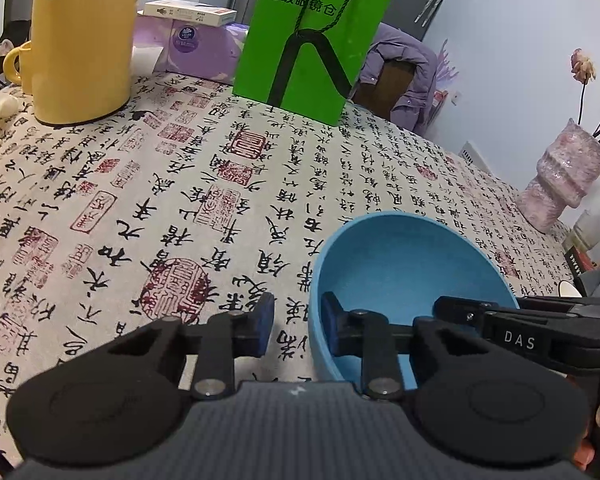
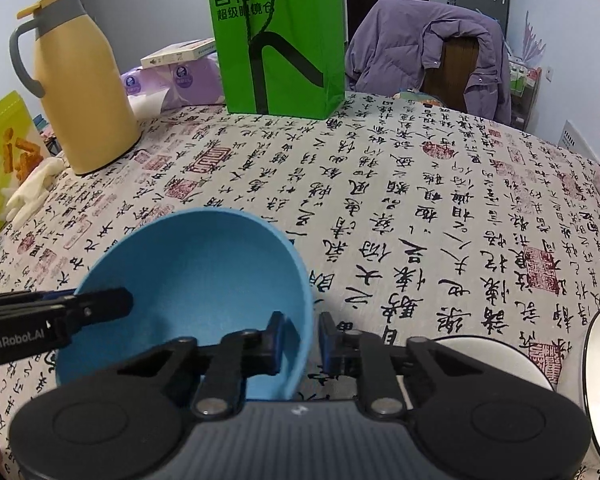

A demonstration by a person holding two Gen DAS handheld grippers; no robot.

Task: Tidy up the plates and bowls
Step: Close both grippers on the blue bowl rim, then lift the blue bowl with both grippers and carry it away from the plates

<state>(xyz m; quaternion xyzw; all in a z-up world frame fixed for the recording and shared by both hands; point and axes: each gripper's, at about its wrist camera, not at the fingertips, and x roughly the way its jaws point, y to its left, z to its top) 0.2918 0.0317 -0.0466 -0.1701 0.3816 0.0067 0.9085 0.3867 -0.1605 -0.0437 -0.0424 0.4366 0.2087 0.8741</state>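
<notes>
Blue bowl [image 2: 188,280] sits upright at your 12 o'clock on the tablecloth [image 2: 420,200], mouth up, round, no long axis. Both grippers straddle its rim unclenched: left gripper [image 1: 298,326] at 9 o'clock, right gripper [image 2: 300,340] at 3. Close evenly before lifting.

A calligraphy-print tablecloth [image 2: 420,208] carries a blue bowl [image 2: 204,264], yellow thermos [image 2: 88,96] and green bag [image 2: 280,48].
</notes>
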